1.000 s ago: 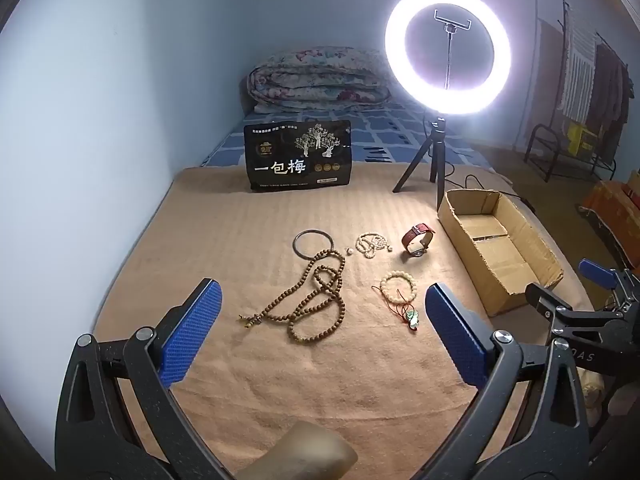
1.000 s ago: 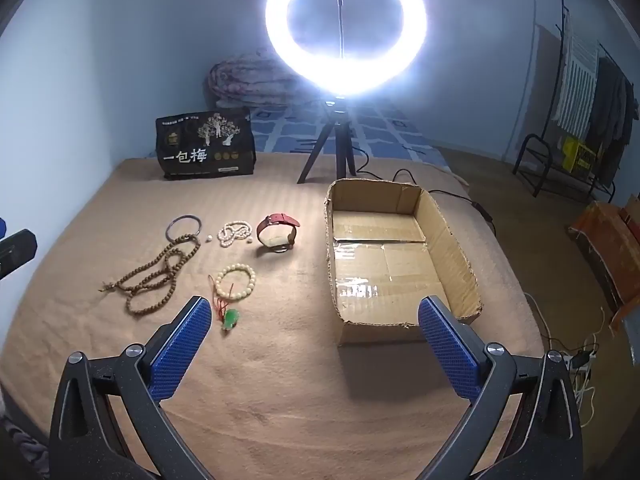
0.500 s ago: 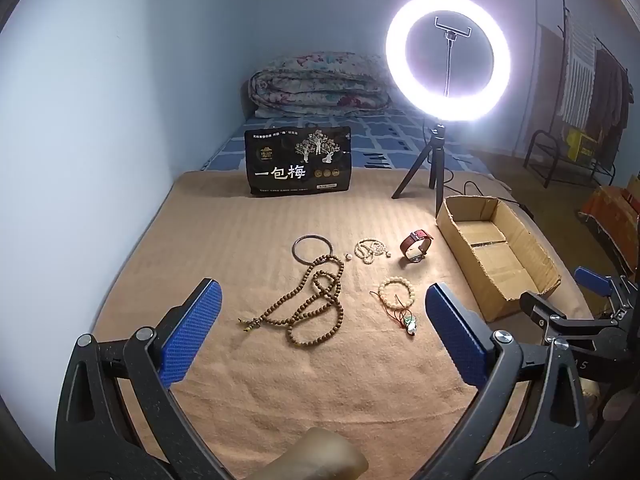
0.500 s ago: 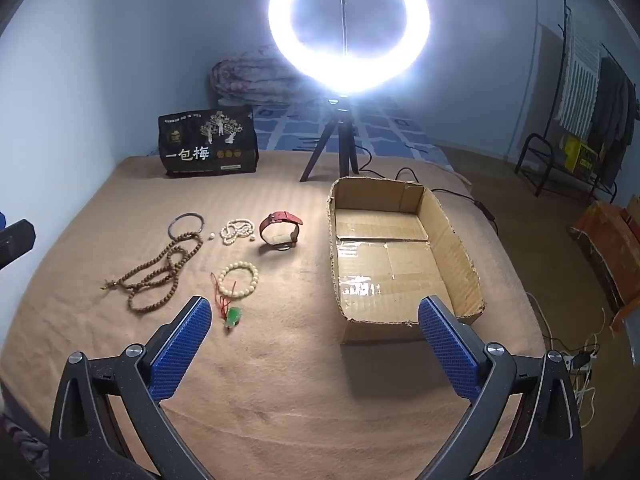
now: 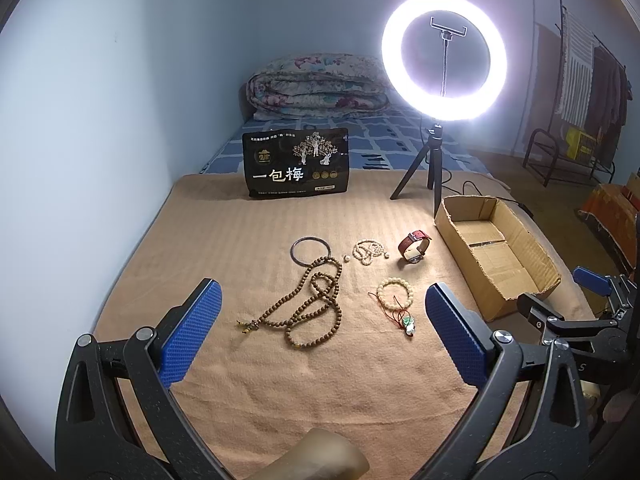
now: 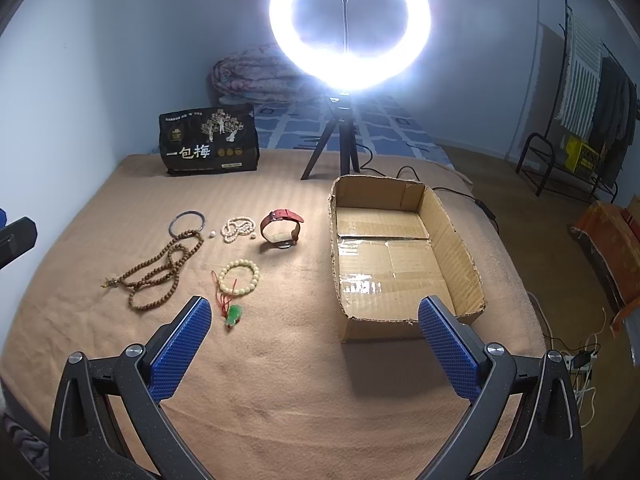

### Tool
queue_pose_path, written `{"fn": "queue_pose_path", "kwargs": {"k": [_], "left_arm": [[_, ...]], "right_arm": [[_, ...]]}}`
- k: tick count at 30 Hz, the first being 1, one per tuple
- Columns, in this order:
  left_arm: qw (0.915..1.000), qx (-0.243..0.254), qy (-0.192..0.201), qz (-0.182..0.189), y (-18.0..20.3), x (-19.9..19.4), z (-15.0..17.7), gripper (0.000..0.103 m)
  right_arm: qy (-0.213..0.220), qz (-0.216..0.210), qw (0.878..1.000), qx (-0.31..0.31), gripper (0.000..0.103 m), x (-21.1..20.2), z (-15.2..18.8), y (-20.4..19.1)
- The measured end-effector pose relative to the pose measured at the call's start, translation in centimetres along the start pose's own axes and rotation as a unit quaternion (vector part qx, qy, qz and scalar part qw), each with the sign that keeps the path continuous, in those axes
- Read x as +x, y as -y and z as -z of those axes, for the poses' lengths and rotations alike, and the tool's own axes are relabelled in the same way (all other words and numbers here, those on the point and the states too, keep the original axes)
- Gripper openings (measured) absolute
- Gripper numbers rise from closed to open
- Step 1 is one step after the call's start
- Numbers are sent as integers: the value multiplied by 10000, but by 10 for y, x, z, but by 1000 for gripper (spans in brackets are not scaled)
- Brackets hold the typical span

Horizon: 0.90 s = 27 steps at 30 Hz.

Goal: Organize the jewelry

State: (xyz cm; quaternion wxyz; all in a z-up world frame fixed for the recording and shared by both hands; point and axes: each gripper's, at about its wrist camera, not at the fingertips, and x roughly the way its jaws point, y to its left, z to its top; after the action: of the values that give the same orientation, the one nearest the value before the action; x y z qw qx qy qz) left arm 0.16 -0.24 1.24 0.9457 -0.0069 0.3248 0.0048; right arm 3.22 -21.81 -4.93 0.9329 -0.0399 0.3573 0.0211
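**Nothing boxed yet, both grippers empty**

Landmark: cardboard box (image 6: 404, 256), open top, sitting on the tan blanket (image 6: 280, 380). Box interior is bare, only taped flaps visible. So judged progress: none of the jewelry is stowed, all of it left to do.

All pieces lie on the blanket left of the box, none touching it:
- red-strap watch (image 6: 281, 230), nearest the box, standing on its strap loop
- small pale bead strand (image 6: 238, 229), just beyond the watch from the box, with two loose pale beads beside it
- dark bangle (image 6: 188, 222), farther from the box, touching or overlapping the top of the long brown bead necklace (image 6: 160, 270)
- cream bead bracelet (image 6: 239, 277), left of the box's near half
- green pendant on red cord (image 6: 233, 315), level with the box's near end; cord runs up to the bracelet

Left gripper (image 5: 320, 336): jaws spread wide, nothing between them, hovering above the blanket with necklace and bracelet ahead. Right gripper (image 6: 316, 344): jaws spread wide, empty, box's near corner by its right pad, pendant by its left.

Likely first step is a pick; pendant and bracelet are closest to both grippers. Cord may tangle with the bracelet.
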Motion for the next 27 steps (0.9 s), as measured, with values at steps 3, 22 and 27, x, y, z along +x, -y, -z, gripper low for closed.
{"fn": "queue_pose_path", "kwargs": {"k": [3, 22, 27], "left_arm": [[10000, 7, 10, -8, 1, 0, 1, 103], [10000, 16, 25, -4, 2, 0, 2, 103], [10000, 13, 23, -9, 2, -1, 2, 103]], "right_arm": [[7, -1, 10000, -4, 103, 0, 0, 0], [-21, -8, 10000, -14, 103, 2, 3, 0], [-26, -8, 10000, -14, 103, 2, 2, 0]]}}
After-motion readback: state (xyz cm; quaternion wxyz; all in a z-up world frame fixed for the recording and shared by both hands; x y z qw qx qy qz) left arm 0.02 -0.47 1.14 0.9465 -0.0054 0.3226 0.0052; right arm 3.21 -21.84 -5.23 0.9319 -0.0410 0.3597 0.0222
